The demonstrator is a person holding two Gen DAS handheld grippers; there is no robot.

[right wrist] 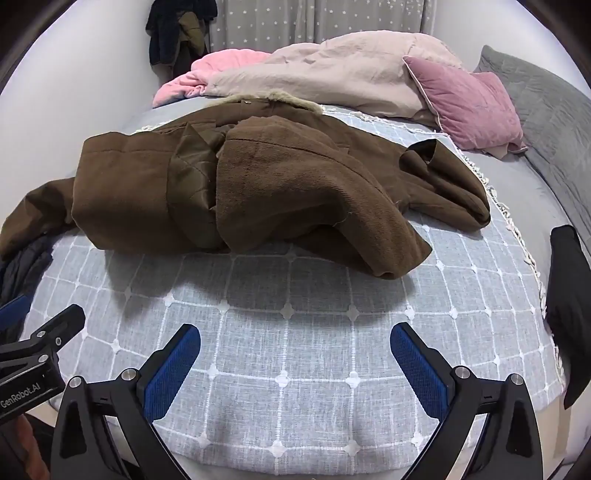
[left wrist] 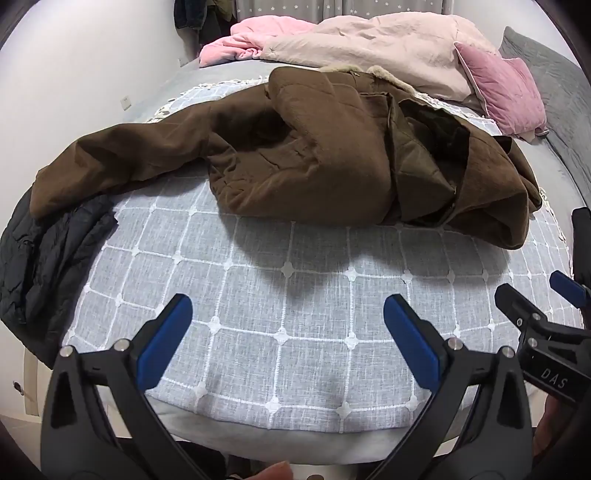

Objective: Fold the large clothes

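Here, a brown coat [left wrist: 332, 155] lies crumpled on a grey checked throw [left wrist: 295, 332] spread over a bed, and everything else is best placed against that coat. One sleeve trails off toward the left edge of the throw, where its cuff rests against a dark quilted garment [left wrist: 44, 258] hanging over the bed's side. The coat's front flaps are folded back, showing a shiny olive lining [right wrist: 192, 173], and a pale fur collar [right wrist: 277, 99] sits along its far edge. Beyond the coat are a heap of beige bedding [right wrist: 332, 70], a pink blanket [right wrist: 207, 74] and a mauve pillow [right wrist: 461, 103] (the pillow lies beyond and to the right). Dark clothes [right wrist: 177, 33] hang on the wall further back, left of a star-printed curtain [right wrist: 314, 22].

The left gripper [left wrist: 288, 314] hovers over bare throw on the near side of the coat, its blue-padded fingers [left wrist: 166, 339] spread wide with nothing between them. The right gripper [right wrist: 295, 343] hangs just beside it, also on the coat's near side, jaws equally wide and empty. Neither gripper touches the coat
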